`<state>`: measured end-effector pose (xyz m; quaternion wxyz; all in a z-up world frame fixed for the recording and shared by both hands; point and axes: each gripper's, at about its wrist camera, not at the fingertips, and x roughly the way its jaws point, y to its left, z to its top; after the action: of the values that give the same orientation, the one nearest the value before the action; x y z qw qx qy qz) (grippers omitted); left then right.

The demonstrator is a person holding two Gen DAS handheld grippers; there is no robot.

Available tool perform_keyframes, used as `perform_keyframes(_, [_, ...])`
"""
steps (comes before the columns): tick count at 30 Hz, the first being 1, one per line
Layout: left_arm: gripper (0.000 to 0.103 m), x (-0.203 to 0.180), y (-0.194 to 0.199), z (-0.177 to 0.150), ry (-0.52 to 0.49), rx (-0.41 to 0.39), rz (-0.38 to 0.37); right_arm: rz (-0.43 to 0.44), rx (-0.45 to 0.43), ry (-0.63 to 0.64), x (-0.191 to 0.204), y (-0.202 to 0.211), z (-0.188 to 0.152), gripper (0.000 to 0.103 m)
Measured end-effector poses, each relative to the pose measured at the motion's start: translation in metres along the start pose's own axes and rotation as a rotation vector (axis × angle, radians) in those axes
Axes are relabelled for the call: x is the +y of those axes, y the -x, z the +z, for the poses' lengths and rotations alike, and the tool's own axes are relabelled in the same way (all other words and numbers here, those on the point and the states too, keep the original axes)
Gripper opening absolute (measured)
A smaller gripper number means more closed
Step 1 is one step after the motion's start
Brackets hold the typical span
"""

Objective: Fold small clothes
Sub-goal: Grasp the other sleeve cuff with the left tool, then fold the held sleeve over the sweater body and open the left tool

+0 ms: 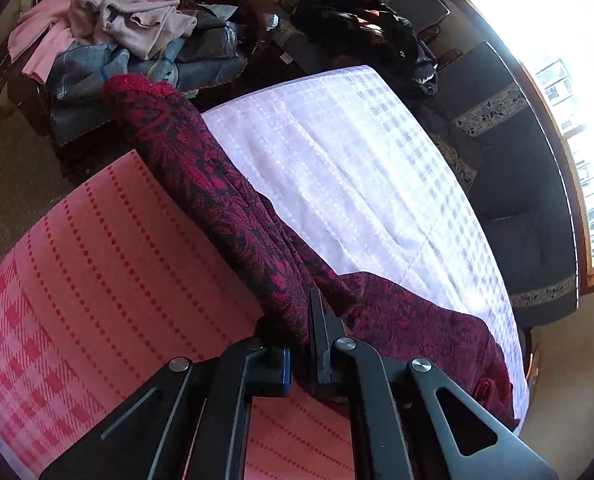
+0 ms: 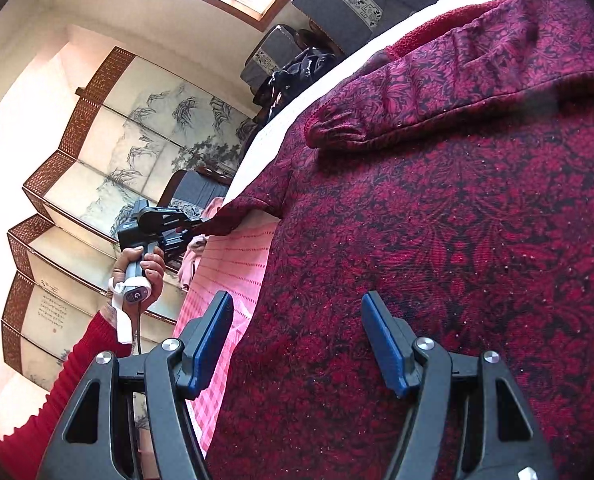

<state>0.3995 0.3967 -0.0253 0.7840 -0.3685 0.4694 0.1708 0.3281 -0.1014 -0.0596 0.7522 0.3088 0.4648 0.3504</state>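
Red patterned garment (image 2: 437,220) lies spread on the table (image 1: 109,240). Left gripper (image 1: 297,344) jaws pinch its edge; right gripper (image 2: 297,340) jaws gape above it, empty. Cloth looks soft, limp, light; best held at hems or corners.

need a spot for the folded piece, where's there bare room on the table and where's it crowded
The white checked cloth is bare between the red patterned garment and the dark sofa. The pink dotted cloth on the garment's other side is bare too. The chair heaped with clothes is crowded. The left gripper pinches the garment; the right gripper hovers open over it.
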Motion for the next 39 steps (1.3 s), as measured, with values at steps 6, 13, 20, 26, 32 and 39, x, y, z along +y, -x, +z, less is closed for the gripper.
perform_keyframes(6, [0.006, -0.12, 0.088, -0.057, -0.327, -0.217, -0.175, 0.016, -0.083, -0.043, -0.011, 0.037, 0.011, 0.065])
perform_keyframes(13, [0.006, -0.287, 0.12, -0.169, -0.675, -0.245, -0.358, -0.011, -0.237, -0.132, -0.052, 0.109, 0.027, 0.065])
perform_keyframes(20, [0.006, -0.382, 0.042, -0.291, -0.897, -0.129, -0.391, -0.068, -0.323, -0.157, -0.084, 0.171, 0.026, 0.065])
perform_keyframes(26, [0.011, -0.407, -0.02, -0.375, -1.088, -0.095, -0.362, -0.088, -0.351, -0.19, -0.11, 0.2, 0.024, 0.065])
perform_keyframes(32, [0.041, -0.398, -0.014, -0.392, -1.124, -0.079, -0.403, -0.1, -0.377, -0.194, -0.12, 0.216, 0.033, 0.065])
perform_keyframes(39, [0.088, -0.326, 0.04, -0.365, -1.102, -0.264, -0.403, -0.112, -0.385, -0.202, -0.127, 0.222, 0.065, 0.065])
